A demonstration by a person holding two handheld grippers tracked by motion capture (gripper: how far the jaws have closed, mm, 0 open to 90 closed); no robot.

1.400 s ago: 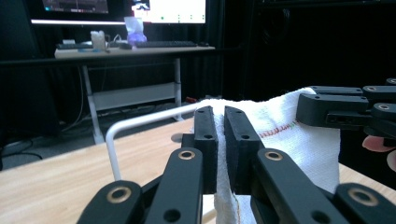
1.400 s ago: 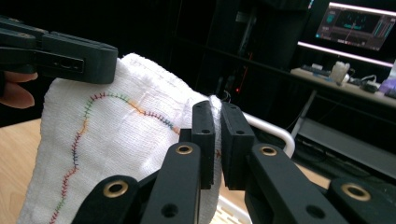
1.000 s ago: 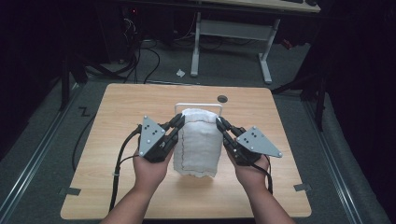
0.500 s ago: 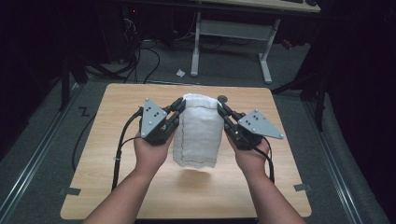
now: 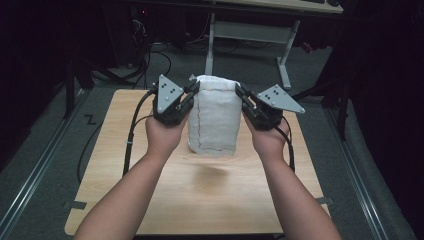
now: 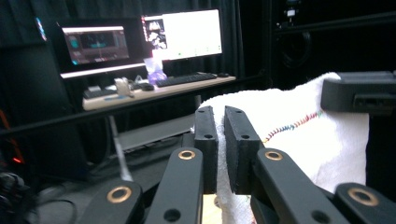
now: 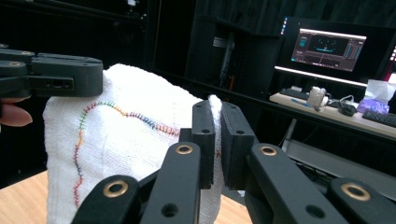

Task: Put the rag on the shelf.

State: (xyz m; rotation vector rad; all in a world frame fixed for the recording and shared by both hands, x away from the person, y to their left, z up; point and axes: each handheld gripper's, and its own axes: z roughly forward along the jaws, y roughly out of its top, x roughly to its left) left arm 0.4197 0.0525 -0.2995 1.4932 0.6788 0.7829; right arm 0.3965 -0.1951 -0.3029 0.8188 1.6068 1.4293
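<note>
A white towel (image 5: 215, 115) with coloured stitching along its edge hangs in the air above the wooden table (image 5: 200, 195), held up by its two top corners. My left gripper (image 5: 192, 90) is shut on the towel's upper left corner, its jaws pinching the cloth (image 6: 243, 154) in the left gripper view. My right gripper (image 5: 240, 95) is shut on the upper right corner, where the towel (image 7: 126, 135) spreads out to the left of the jaws in the right gripper view. The towel's lower edge hangs just above the tabletop.
A second desk (image 5: 250, 30) with metal legs stands beyond the table. Black cables (image 5: 132, 135) trail off the table's left side to the floor. Monitors (image 6: 182, 35) and a keyboard sit on a far desk (image 7: 327, 112).
Both grippers have risen and moved away from the person, lifting the towel off the table so it now hangs freely.
</note>
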